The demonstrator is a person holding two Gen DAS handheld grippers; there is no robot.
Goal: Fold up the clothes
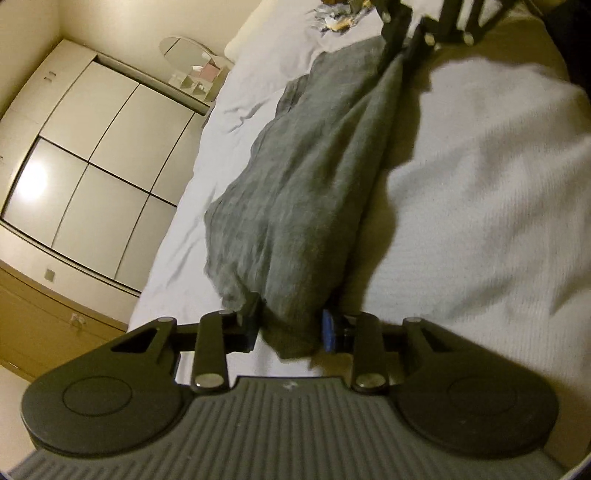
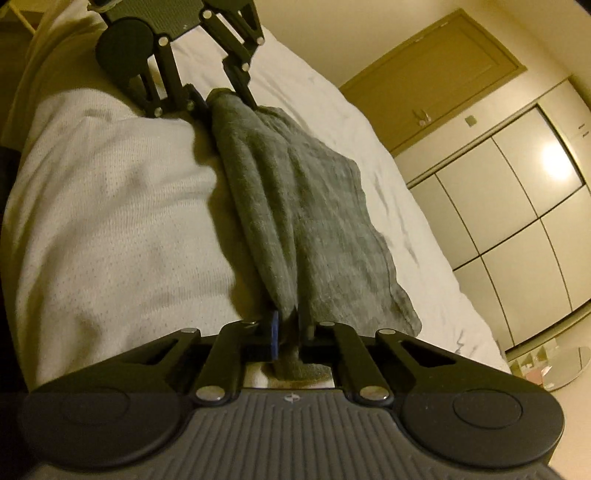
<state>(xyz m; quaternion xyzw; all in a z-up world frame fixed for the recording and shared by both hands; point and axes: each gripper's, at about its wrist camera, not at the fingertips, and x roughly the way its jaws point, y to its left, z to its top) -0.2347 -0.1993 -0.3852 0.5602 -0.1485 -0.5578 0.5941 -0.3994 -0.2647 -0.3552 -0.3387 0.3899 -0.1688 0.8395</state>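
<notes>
A grey knitted garment (image 1: 303, 184) is stretched lengthwise between my two grippers, above a white bed sheet (image 1: 192, 206). In the left wrist view, my left gripper (image 1: 291, 328) is shut on a bunched end of it at the bottom of the frame. My right gripper (image 1: 400, 55) grips the far end at the top. In the right wrist view, my right gripper (image 2: 288, 332) pinches the near end of the garment (image 2: 295, 206) between its blue pads. My left gripper (image 2: 218, 101) holds the far end. One long side of the garment sags onto the sheet (image 2: 406, 206).
White waffle-knit fabric (image 1: 480, 192) lies close alongside the garment, also seen as white fabric (image 2: 110, 229). A wardrobe (image 1: 92, 166) with pale panels stands past the bed. A round mirror (image 1: 184, 48) and a small heap of items (image 1: 340, 18) sit at the far end. A wooden door (image 2: 436, 70) is behind.
</notes>
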